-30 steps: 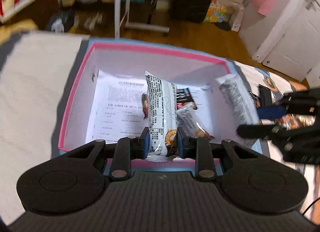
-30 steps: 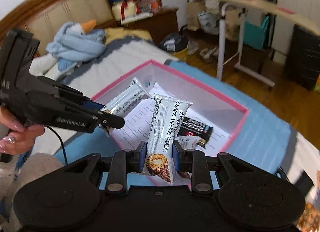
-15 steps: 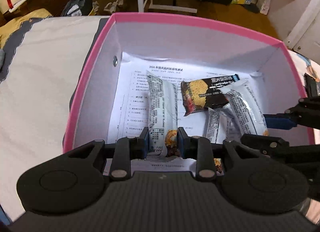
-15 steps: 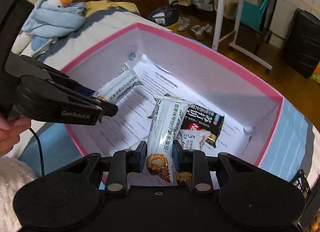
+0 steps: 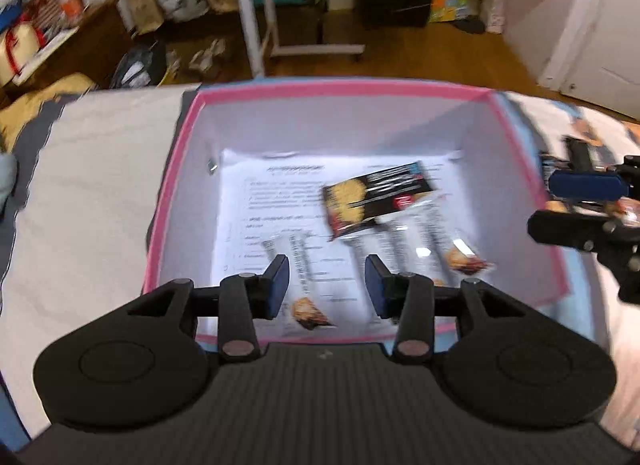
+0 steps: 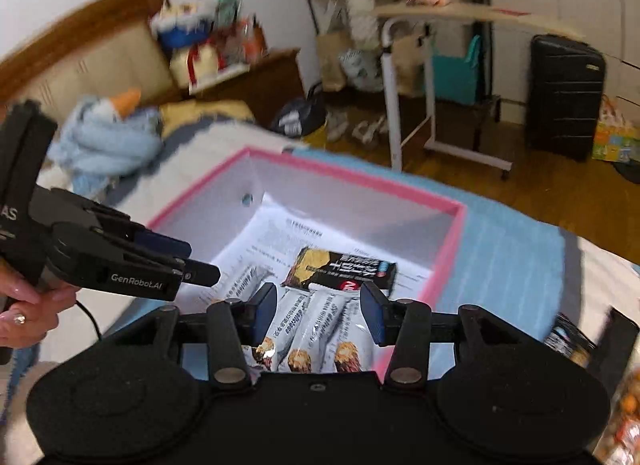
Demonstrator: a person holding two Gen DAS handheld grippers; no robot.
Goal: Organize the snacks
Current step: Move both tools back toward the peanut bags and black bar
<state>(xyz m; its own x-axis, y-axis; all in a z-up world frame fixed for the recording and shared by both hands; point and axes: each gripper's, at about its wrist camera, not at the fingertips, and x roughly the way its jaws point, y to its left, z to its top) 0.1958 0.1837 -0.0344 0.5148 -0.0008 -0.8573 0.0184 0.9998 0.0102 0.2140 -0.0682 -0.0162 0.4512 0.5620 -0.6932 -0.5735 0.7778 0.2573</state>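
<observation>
Now both grippers hover over the pink-rimmed box [image 5: 188, 169], left gripper [image 5: 327, 285] and right gripper [image 6: 318, 313] each spread wide, gripping nothing. Inside, glossy silver snack bars [image 6: 320, 329] lie on a printed sheet [image 5: 280, 201] beside a flat black packet [image 6: 346, 269]; "GenRobot.AI" marks the left gripper's side.

A black suitcase [image 6: 564, 97] stands behind a white rolling table [image 6: 404, 105]; a blue plush [image 6: 108, 137] lies on the bed.
</observation>
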